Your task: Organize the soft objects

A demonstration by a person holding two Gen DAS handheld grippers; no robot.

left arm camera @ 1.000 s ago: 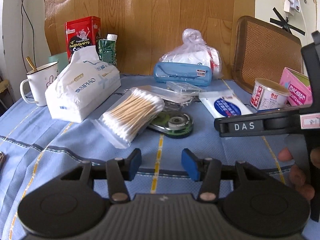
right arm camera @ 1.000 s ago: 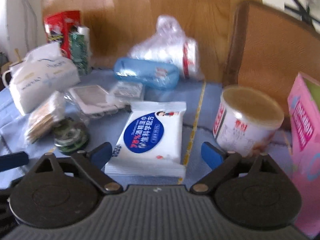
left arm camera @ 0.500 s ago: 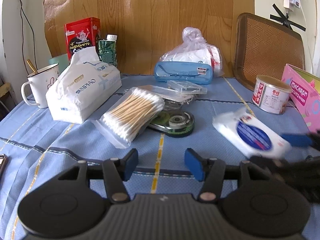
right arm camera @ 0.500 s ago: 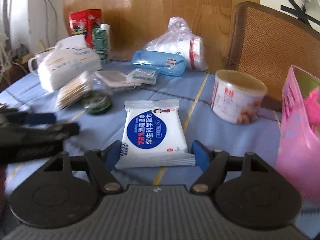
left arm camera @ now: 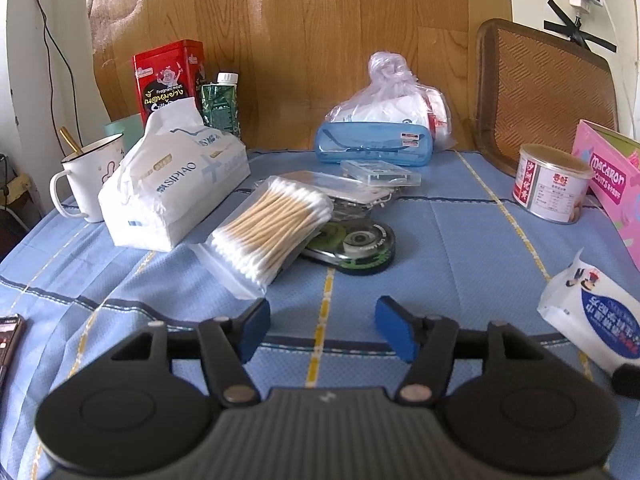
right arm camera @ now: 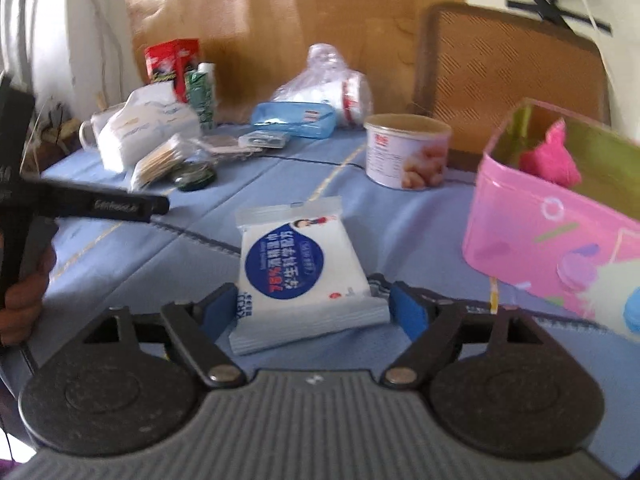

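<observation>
one wipes pack [right arm camera: 302, 264] clamped between right gripper [right arm camera: 316, 310] fingers; left gripper [left arm camera: 322, 330] spread, unloaded.

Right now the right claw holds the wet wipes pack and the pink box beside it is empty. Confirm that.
Not quite. The right claw does hold the wet wipes pack, but the pink box is not empty: the right wrist view shows something bright pink and soft inside it.

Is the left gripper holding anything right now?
No, the left gripper is open with its blue fingers spread over bare blue tablecloth, nothing between them.
</observation>
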